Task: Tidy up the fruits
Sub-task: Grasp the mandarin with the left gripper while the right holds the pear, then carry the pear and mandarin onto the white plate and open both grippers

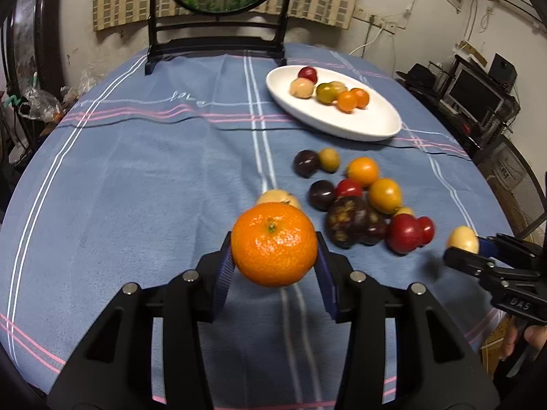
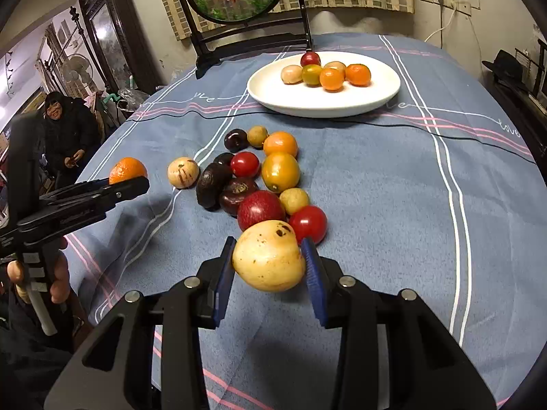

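Observation:
My left gripper (image 1: 273, 251) is shut on an orange mandarin (image 1: 273, 244), held above the blue cloth. In the right wrist view the same mandarin (image 2: 127, 169) shows in the left gripper (image 2: 138, 181) at the left. My right gripper (image 2: 270, 261) is shut on a pale yellow spotted fruit (image 2: 268, 256); the left wrist view has that fruit (image 1: 463, 239) in the right gripper (image 1: 468, 249) at the right edge. A pile of loose fruit (image 2: 259, 177) lies on the cloth between the two. The white oval plate (image 2: 273, 102) behind it holds several small fruits.
A dark wooden stand with a round fish panel (image 1: 218, 44) rises at the table's far edge. One pale fruit (image 2: 183, 172) lies apart, left of the pile. A person (image 2: 68, 126) sits beyond the table's left side. A monitor and clutter (image 1: 475, 95) fill the right.

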`<action>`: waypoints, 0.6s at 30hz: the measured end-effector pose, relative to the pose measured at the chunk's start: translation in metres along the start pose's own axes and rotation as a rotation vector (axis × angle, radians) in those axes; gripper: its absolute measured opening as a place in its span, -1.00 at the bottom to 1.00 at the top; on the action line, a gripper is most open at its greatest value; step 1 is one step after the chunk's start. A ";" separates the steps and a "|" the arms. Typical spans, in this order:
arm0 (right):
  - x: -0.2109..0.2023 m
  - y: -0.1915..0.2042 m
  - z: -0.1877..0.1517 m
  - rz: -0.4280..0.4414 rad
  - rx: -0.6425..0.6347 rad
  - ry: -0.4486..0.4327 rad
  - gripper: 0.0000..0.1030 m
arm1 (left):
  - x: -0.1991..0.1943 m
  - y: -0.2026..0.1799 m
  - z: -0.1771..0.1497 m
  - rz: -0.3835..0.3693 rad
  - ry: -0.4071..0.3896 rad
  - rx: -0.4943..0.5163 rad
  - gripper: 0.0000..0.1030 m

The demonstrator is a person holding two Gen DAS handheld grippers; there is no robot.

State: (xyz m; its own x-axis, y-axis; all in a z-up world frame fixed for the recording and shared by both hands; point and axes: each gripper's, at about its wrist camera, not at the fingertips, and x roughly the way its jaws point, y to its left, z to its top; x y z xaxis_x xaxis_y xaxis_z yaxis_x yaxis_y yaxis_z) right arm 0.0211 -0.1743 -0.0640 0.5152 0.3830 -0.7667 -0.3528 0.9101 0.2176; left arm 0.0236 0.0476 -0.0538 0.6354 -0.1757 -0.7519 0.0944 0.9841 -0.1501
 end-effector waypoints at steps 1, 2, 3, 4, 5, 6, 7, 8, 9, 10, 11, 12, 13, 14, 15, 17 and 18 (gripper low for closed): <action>0.000 0.000 0.001 0.001 -0.002 -0.002 -0.24 | -0.001 -0.003 0.001 -0.002 -0.004 0.004 -0.14; -0.001 0.000 0.002 0.001 -0.005 -0.006 -0.24 | -0.001 -0.004 0.002 -0.004 -0.005 0.004 -0.14; -0.001 0.000 0.003 0.001 -0.007 -0.009 -0.24 | -0.001 -0.005 0.003 -0.007 -0.005 0.004 -0.14; -0.002 0.000 0.004 0.000 -0.009 -0.012 -0.24 | -0.001 -0.007 0.004 -0.010 -0.004 0.005 -0.14; -0.003 0.000 0.005 -0.001 -0.011 -0.016 -0.24 | -0.001 -0.008 0.005 -0.012 -0.001 0.008 -0.14; -0.003 -0.001 0.007 -0.001 -0.012 -0.019 -0.24 | 0.000 -0.010 0.007 -0.012 0.001 0.010 -0.14; -0.004 -0.002 0.009 -0.002 -0.015 -0.023 -0.24 | 0.000 -0.011 0.009 -0.013 0.004 0.012 -0.14; -0.004 -0.003 0.012 -0.001 -0.018 -0.027 -0.24 | 0.000 -0.013 0.012 -0.017 0.005 0.014 -0.14; -0.004 -0.004 0.014 -0.003 -0.021 -0.030 -0.24 | 0.000 -0.015 0.015 -0.019 0.003 0.017 -0.14; -0.004 -0.005 0.017 -0.005 -0.024 -0.034 -0.24 | 0.000 -0.017 0.018 -0.018 0.000 0.021 -0.13; -0.005 -0.007 0.022 -0.006 -0.029 -0.040 -0.24 | 0.000 -0.021 0.024 -0.016 -0.006 0.031 -0.13; -0.005 -0.008 0.025 -0.006 -0.032 -0.044 -0.24 | 0.001 -0.024 0.030 -0.012 -0.011 0.040 -0.13; -0.004 -0.010 0.029 -0.005 -0.035 -0.048 -0.24 | 0.001 -0.026 0.034 -0.010 -0.013 0.043 -0.13; -0.004 -0.012 0.034 -0.005 -0.039 -0.051 -0.24 | 0.003 -0.029 0.041 -0.011 -0.012 0.049 -0.13; -0.004 -0.014 0.040 -0.005 -0.046 -0.051 -0.24 | 0.006 -0.032 0.049 -0.019 -0.008 0.051 -0.13; -0.003 -0.018 0.053 0.002 -0.061 -0.048 -0.24 | 0.010 -0.038 0.065 -0.027 -0.007 0.060 -0.13; -0.003 -0.019 0.063 0.004 -0.074 -0.048 -0.24 | 0.014 -0.041 0.074 -0.027 -0.006 0.070 -0.13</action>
State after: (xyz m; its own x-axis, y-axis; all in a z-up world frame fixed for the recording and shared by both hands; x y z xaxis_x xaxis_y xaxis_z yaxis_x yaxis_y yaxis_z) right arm 0.0757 -0.1830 -0.0280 0.5495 0.3956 -0.7359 -0.4107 0.8949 0.1744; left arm 0.0851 0.0064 -0.0102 0.6366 -0.2018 -0.7443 0.1645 0.9785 -0.1245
